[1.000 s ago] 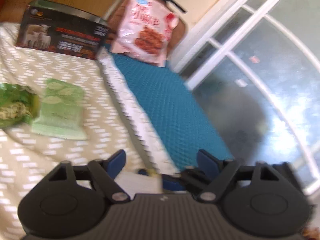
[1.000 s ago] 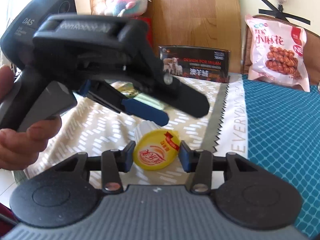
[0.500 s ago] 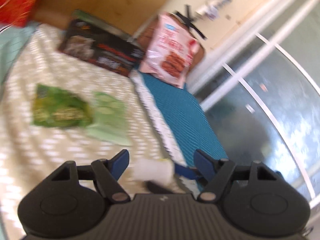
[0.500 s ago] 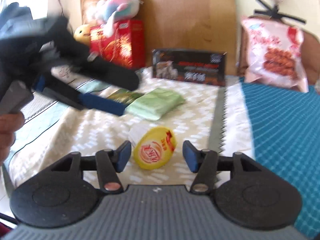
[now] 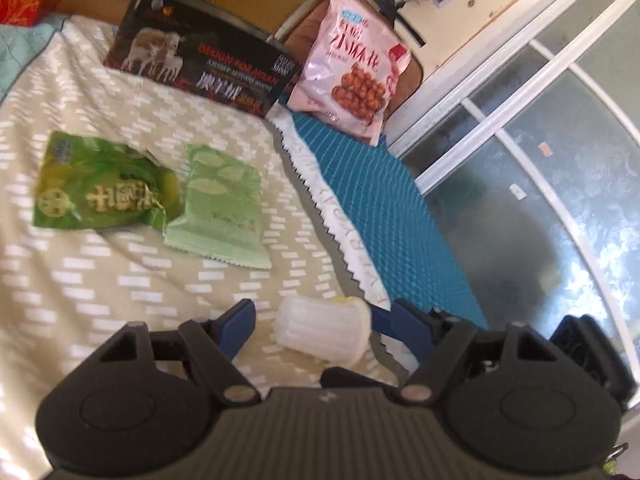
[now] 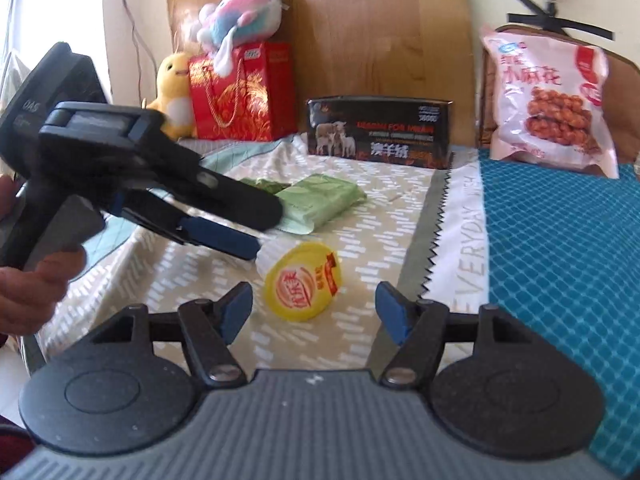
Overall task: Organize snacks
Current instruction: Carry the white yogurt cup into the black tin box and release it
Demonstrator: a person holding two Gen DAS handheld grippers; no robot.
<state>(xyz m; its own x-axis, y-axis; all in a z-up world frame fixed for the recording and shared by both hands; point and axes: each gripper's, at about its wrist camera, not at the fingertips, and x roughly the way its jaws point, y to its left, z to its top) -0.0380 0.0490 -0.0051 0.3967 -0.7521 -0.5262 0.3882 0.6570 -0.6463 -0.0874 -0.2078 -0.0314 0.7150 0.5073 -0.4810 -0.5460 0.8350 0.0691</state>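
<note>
A small jelly cup with a yellow lid (image 6: 304, 286) lies on its side on the beige patterned cloth (image 6: 200, 280); the left wrist view shows its ribbed white body (image 5: 322, 334). My right gripper (image 6: 314, 306) faces the lid, its jaws opening and both blue pads clear of the cup. From the left a hand (image 6: 36, 288) brings in my left gripper (image 6: 256, 226). In its own view the left gripper (image 5: 320, 320) straddles the cup with jaws closing, a gap showing on each side.
A dark green snack bag (image 5: 100, 188) and a light green packet (image 5: 220, 208) lie further back on the cloth. A black box (image 6: 380, 134) and a pink snack bag (image 6: 548, 104) stand at the back, and a teal mat (image 6: 560, 248) lies to the right. Back left are a red gift bag (image 6: 240, 92) and plush toys (image 6: 236, 12).
My right jaws spread away from the yellow lid and let the cup go. My left gripper swung down toward the cup, which now lies between its fingers.
</note>
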